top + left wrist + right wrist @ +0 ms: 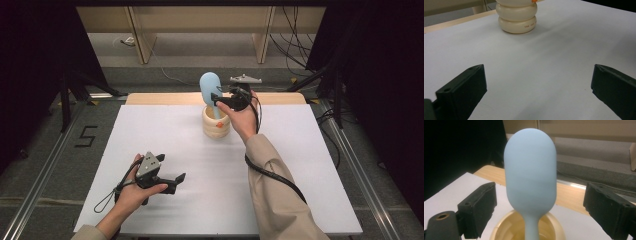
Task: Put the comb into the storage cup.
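A light blue spatula [210, 86] stands upright, head up, in a cream ribbed holder [216, 125] at the back middle of the white board [150, 130]. My right gripper [216, 99] is open at the spatula's neck just above the holder. In the right gripper view its jaws stand wide on either side of the spatula [530, 170] without touching it, above the holder's rim [499, 230]. My left gripper [181, 179] is held low over the board's front left, open with nothing between its jaws [539, 87]. It points toward the holder [517, 18].
The white board lies on a wooden table whose edge [165, 98] shows behind it. Metal rails [350, 150] run along both sides on the floor. A "5" marking [86, 136] sits at the left, and cables [295, 55] and wooden furniture legs [142, 45] are beyond.
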Available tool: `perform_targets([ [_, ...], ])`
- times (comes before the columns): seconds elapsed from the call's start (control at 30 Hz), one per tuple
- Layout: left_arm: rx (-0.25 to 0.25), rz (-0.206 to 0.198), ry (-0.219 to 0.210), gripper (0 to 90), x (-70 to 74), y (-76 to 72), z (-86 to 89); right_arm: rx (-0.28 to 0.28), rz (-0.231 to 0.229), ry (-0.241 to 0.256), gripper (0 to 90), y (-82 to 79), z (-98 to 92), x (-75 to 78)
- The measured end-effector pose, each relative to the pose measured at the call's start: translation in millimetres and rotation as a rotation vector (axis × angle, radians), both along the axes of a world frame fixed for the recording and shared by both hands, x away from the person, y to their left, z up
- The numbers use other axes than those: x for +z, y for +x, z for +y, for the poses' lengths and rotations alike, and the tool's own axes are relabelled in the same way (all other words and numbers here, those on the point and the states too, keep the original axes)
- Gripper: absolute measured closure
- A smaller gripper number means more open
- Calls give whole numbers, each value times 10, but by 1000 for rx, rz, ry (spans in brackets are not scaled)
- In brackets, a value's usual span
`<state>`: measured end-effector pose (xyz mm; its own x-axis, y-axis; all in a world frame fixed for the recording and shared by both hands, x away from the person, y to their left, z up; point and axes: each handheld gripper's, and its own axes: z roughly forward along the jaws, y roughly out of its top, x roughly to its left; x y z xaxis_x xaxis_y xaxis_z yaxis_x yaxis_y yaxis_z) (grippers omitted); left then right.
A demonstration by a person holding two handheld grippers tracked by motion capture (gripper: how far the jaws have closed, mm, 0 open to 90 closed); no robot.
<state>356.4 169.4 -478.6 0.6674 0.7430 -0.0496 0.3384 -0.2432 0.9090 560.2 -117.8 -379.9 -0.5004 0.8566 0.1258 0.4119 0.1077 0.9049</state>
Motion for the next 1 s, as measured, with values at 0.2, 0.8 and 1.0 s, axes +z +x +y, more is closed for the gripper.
perform_targets([
  [0.2, 1, -1, 1, 0, 3, -2, 2, 9, -3, -5, 124, -67, -58, 12],
  [0.8, 2, -3, 3, 0, 0, -2, -4, 49, -5, -30, 125, -298, -278, 8],
  [1.0, 1, -4, 5, 0, -3, -2, -8, 61, -2, -40, 124, -406, -379, -15],
])
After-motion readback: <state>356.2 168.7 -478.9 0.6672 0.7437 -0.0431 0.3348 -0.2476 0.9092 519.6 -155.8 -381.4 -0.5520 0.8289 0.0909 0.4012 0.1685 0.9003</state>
